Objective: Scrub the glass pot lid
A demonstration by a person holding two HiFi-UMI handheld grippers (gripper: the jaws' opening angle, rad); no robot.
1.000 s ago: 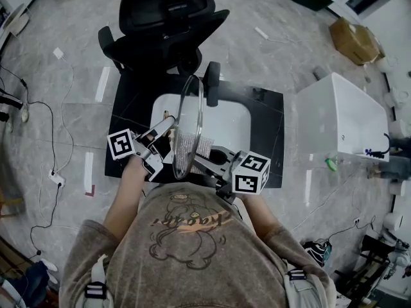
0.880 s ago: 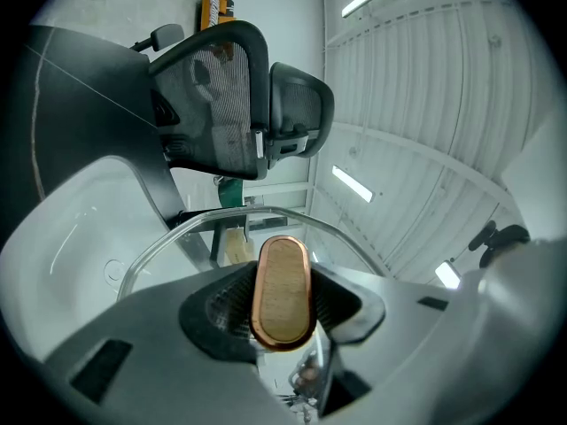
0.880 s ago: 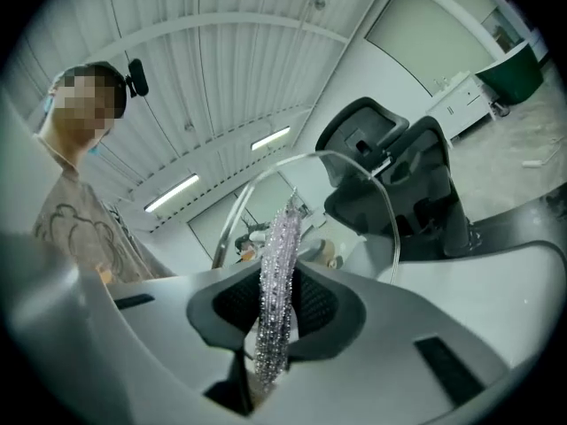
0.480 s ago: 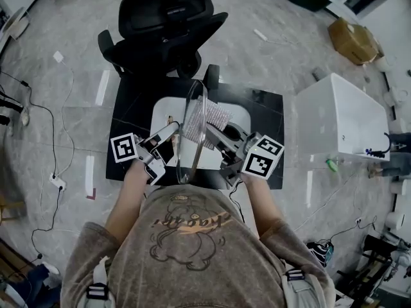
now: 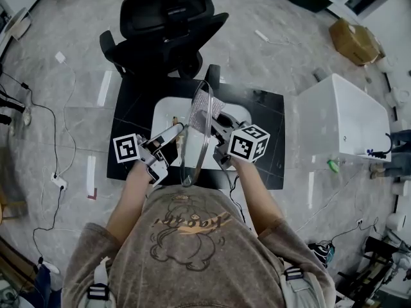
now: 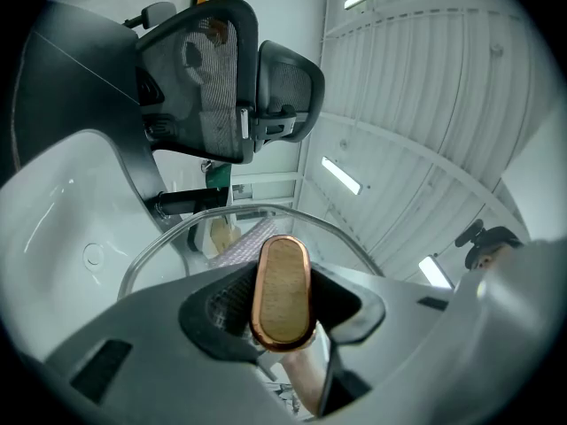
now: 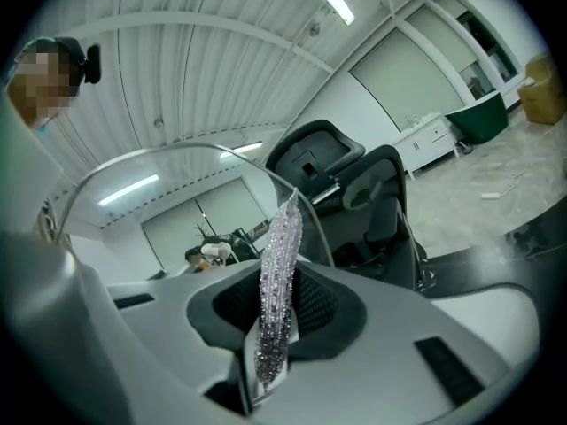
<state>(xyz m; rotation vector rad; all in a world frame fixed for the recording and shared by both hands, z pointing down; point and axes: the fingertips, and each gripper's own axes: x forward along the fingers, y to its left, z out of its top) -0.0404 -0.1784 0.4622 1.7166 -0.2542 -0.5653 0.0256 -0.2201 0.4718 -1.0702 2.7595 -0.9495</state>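
The glass pot lid (image 5: 194, 147) stands on edge over the white sink (image 5: 166, 111). My left gripper (image 5: 174, 133) is shut on the lid's wood and copper knob (image 6: 282, 292), which fills the gap between the jaws. The lid's rim (image 6: 177, 228) arcs beyond the knob. My right gripper (image 5: 210, 122) is on the lid's other side, shut on a silvery scrub cloth (image 5: 201, 106) that lies against the glass near its far rim. In the right gripper view the cloth (image 7: 276, 282) stands up between the jaws, with the lid's rim (image 7: 177, 153) curving behind it.
The sink sits in a black counter (image 5: 266, 127). A black office chair (image 5: 167, 24) stands just beyond the counter. A white cabinet (image 5: 340, 120) is at the right and a cardboard box (image 5: 353, 40) lies on the floor further back. Cables run along the left floor.
My right gripper has slid the scrub cloth along the glass, away from the person and towards the lid's far rim. The left gripper and the lid have stayed nearly still.
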